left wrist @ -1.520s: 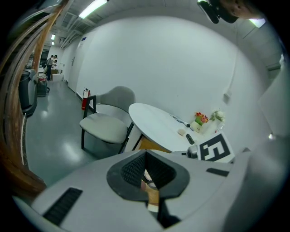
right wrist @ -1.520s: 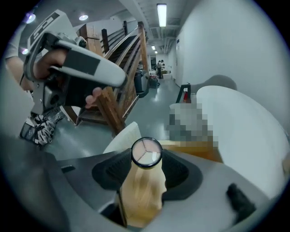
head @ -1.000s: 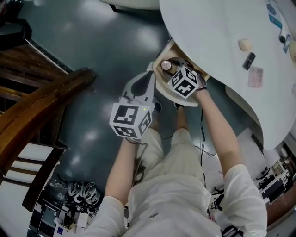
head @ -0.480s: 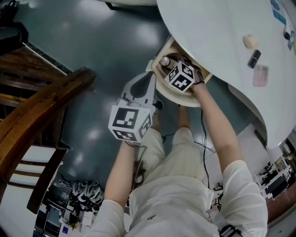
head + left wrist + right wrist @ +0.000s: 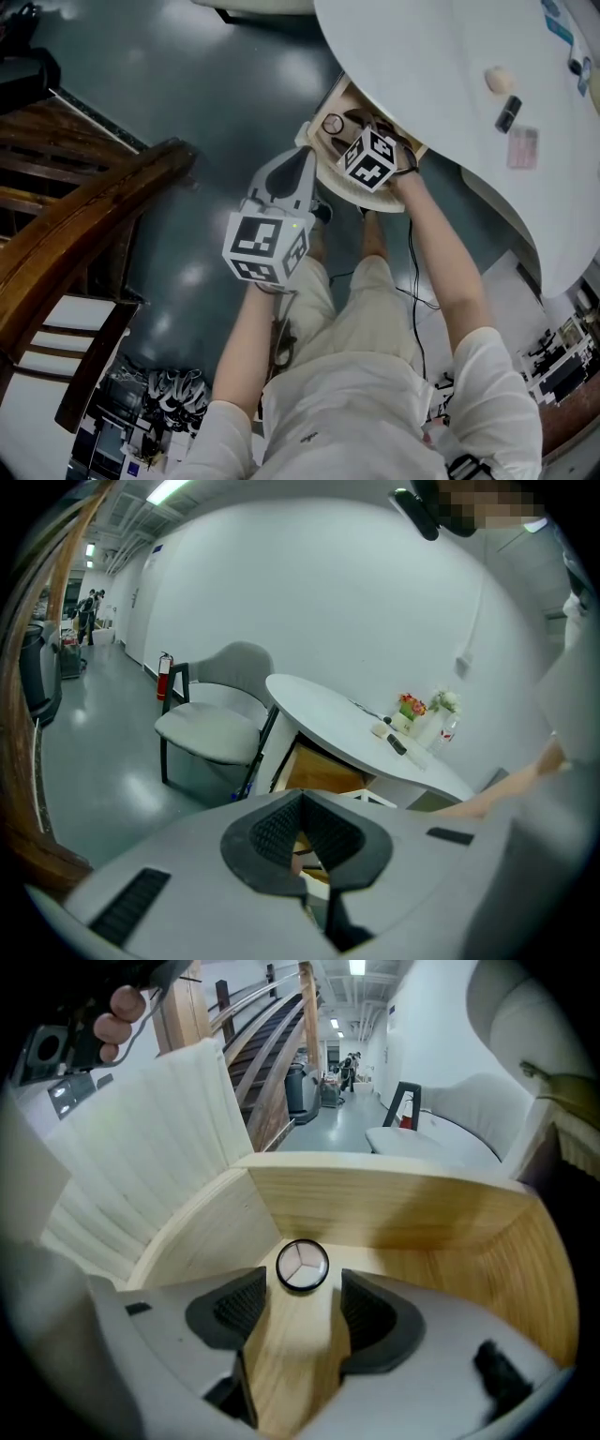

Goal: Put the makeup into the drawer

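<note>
Right gripper view: the right gripper (image 5: 302,1290), jaws just opening and gripping nothing, stands in the drawer (image 5: 403,1213). The makeup compact (image 5: 302,1266) lies free on its floor at 12 o'clock. A skewed withdrawal could clip and drag it. The left gripper (image 5: 298,803) has its tips together.

We see our right gripper (image 5: 302,1305) with its jaws apart. They have just been opening, and only bare wood lies between the pads. The round makeup compact (image 5: 302,1266) lies flat on the drawer (image 5: 403,1218) floor at 12 o'clock, just beyond the jaws and clear of both. A hand (image 5: 117,1014) shows at 11 o'clock.
</note>
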`<move>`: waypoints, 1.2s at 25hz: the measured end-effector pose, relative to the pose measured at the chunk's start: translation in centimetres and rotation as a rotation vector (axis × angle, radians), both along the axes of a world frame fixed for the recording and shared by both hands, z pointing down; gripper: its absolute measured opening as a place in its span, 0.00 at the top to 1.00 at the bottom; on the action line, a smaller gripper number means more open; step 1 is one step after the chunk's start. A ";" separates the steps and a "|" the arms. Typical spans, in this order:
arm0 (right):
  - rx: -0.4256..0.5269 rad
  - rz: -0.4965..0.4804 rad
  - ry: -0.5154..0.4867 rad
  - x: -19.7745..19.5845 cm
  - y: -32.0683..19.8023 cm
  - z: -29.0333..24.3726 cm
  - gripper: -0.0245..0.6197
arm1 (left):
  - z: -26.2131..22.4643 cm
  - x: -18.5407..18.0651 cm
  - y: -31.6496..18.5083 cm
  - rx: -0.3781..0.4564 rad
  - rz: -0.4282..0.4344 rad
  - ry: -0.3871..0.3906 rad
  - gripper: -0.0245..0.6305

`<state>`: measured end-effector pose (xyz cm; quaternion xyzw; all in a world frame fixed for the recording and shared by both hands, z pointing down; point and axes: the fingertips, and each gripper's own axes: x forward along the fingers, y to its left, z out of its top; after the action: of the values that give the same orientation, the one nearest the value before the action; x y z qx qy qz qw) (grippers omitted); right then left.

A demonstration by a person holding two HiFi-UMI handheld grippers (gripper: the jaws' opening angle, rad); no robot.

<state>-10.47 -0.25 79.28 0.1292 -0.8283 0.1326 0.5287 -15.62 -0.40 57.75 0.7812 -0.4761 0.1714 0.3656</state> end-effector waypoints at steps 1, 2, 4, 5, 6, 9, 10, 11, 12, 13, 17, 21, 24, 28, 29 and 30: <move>-0.006 0.016 0.003 0.2 0.2 -0.7 0.57 | -0.3 -0.1 0.2 -0.001 0.000 -0.002 0.95; -0.016 0.033 0.006 0.4 0.4 -1.5 0.57 | -0.6 -0.1 0.4 -0.003 0.000 -0.004 0.95; -0.027 0.059 0.001 0.8 0.9 -3.5 0.57 | -1.6 -0.2 0.8 -0.003 -0.002 -0.009 0.95; -0.021 0.068 -0.007 1.0 1.1 -4.7 0.57 | -2.1 -0.2 1.0 -0.002 -0.004 -0.011 0.95; -0.011 0.075 -0.017 1.2 1.3 -5.9 0.58 | -2.6 -0.2 1.1 0.000 -0.008 -0.013 0.95; 0.013 0.097 -0.046 1.7 2.0 -9.9 0.63 | -4.2 -0.1 1.3 0.004 -0.030 -0.013 0.95; 0.012 0.105 -0.055 1.9 2.3 -11.2 0.63 | -4.9 -0.1 1.4 0.003 -0.041 -0.012 0.95; 0.009 0.115 -0.065 2.2 2.6 -12.6 0.64 | -5.6 0.1 1.5 0.001 -0.053 -0.012 0.95; 0.005 0.127 -0.079 2.4 2.9 -14.0 0.64 | -6.4 0.2 1.6 -0.001 -0.065 -0.013 0.95; 0.001 0.140 -0.094 2.6 3.1 -15.4 0.67 | -7.2 0.4 1.7 -0.001 -0.075 -0.013 0.95; -0.001 0.182 -0.136 4.2 3.8 -20.5 0.71 | -10.7 1.9 2.6 0.008 -0.117 0.001 0.95; 0.034 0.187 -0.180 5.2 4.3 -25.6 0.81 | -13.7 3.6 3.5 0.021 -0.136 -0.001 0.95; 0.075 0.192 -0.213 6.2 4.3 -29.2 0.88 | -15.5 5.5 3.7 0.041 -0.126 0.006 0.95; 0.100 0.206 -0.255 7.7 5.0 -32.7 0.94 | -17.5 8.3 4.1 0.048 -0.090 -0.003 0.95; 0.093 0.213 -0.266 8.1 5.4 -33.4 0.94 | -17.9 9.0 4.3 0.047 -0.079 -0.008 0.95; 0.082 0.221 -0.278 8.6 5.7 -34.0 0.94 | -18.4 9.6 4.4 0.050 -0.069 -0.012 0.95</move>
<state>-1.85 5.48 45.25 0.2212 -0.8790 0.1724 0.3856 -5.99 4.03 39.37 0.7721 -0.5091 0.1517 0.3488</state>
